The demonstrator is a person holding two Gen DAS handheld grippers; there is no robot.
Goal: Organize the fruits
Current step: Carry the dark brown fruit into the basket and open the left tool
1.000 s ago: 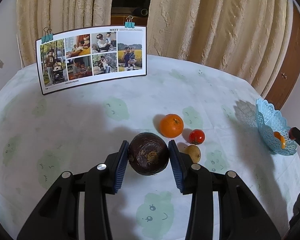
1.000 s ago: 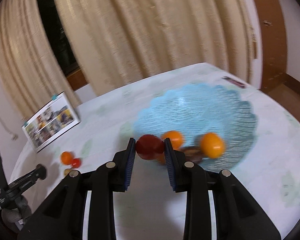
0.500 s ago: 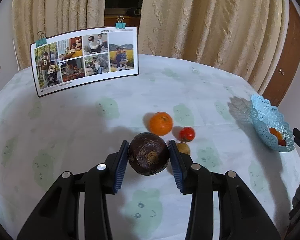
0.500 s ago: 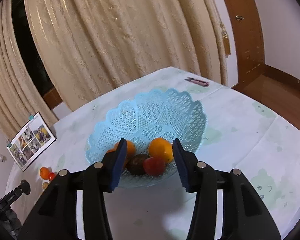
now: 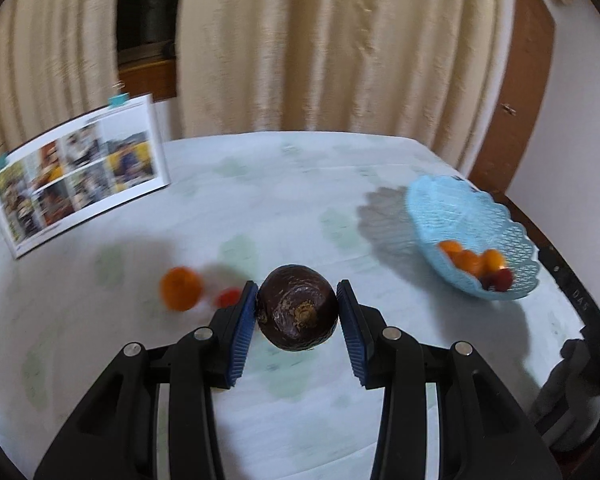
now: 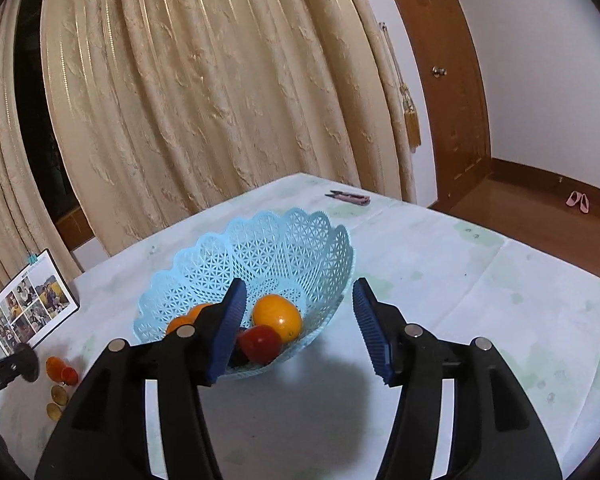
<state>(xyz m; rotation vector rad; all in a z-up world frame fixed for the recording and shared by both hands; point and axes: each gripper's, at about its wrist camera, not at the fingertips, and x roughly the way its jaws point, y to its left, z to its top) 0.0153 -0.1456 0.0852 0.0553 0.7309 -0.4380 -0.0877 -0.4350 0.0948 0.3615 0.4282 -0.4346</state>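
Note:
My left gripper [image 5: 297,312] is shut on a dark brown avocado [image 5: 297,313] and holds it above the table. An orange [image 5: 180,289] and a small red tomato [image 5: 229,297] lie on the cloth to its left. The light blue lattice basket [image 5: 440,208] stands to the right and holds oranges and a red tomato. In the right wrist view my right gripper [image 6: 299,320] is open and empty just in front of the basket [image 6: 260,248], which holds oranges [image 6: 277,317], a red tomato [image 6: 259,343] and a dark fruit.
A photo card [image 5: 76,172] with blue clips stands at the back left. A pink tool [image 6: 350,197] lies behind the basket. Small brownish fruits [image 6: 58,394] lie at the left in the right wrist view. Curtains hang behind the table.
My right gripper let the red tomato go into the basket, opened and drew back. My left gripper, still holding the avocado, lifted and swung right toward the basket.

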